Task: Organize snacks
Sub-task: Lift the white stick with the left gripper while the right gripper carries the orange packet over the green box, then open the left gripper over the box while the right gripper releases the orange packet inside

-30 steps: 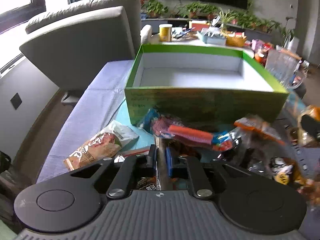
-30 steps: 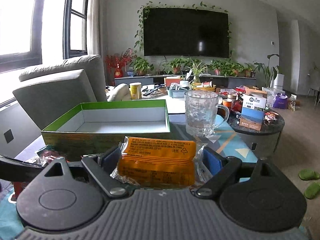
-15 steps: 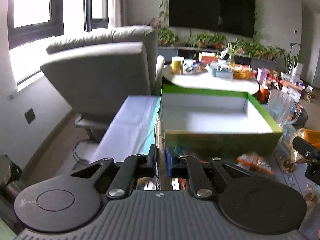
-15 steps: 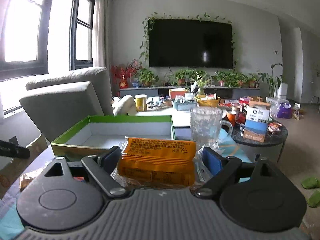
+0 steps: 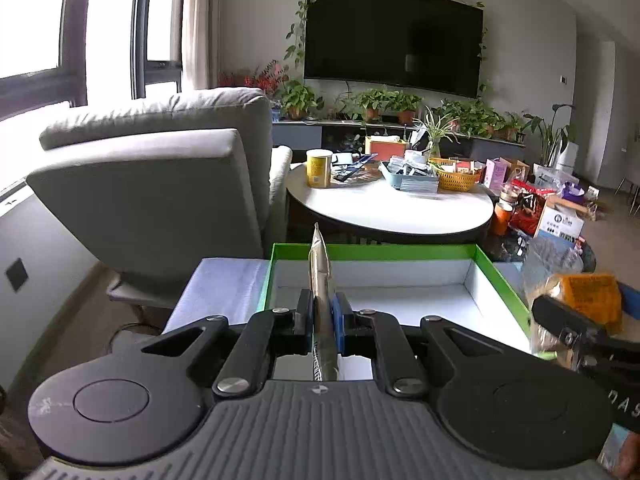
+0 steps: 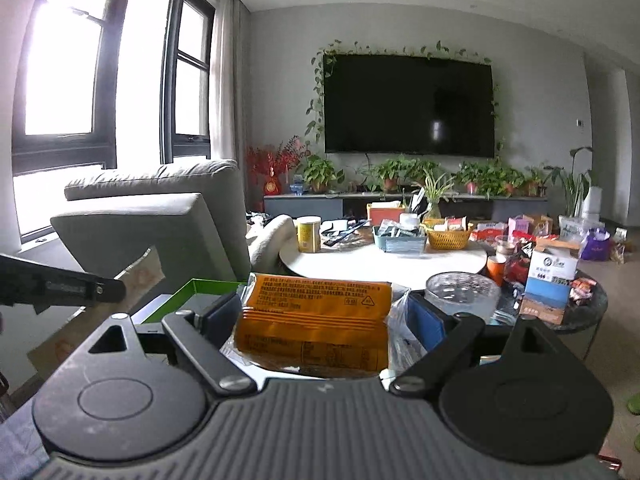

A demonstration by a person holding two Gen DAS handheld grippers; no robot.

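Note:
My left gripper (image 5: 321, 314) is shut on a flat snack packet (image 5: 319, 268) seen edge-on, held above the near left part of the open green box (image 5: 496, 276) with a white inside. My right gripper (image 6: 320, 322) is shut on an orange snack packet (image 6: 316, 320) in clear wrap, raised above the table. That orange packet (image 5: 592, 304) and the right gripper show at the right edge of the left wrist view. The left gripper with its tan packet (image 6: 140, 276) shows at the left of the right wrist view. A corner of the green box (image 6: 188, 292) shows below.
A grey armchair (image 5: 160, 184) stands left of the box. A round white table (image 5: 392, 208) behind holds a yellow can (image 5: 319, 168), a blue tray and an orange basket (image 5: 456, 178). A glass mug (image 6: 460, 296) and a blue-white carton (image 6: 552, 284) stand to the right.
My left gripper has lifted its packet from the snack pile in front of the box and now holds it over the box. My right gripper has risen with the orange packet.

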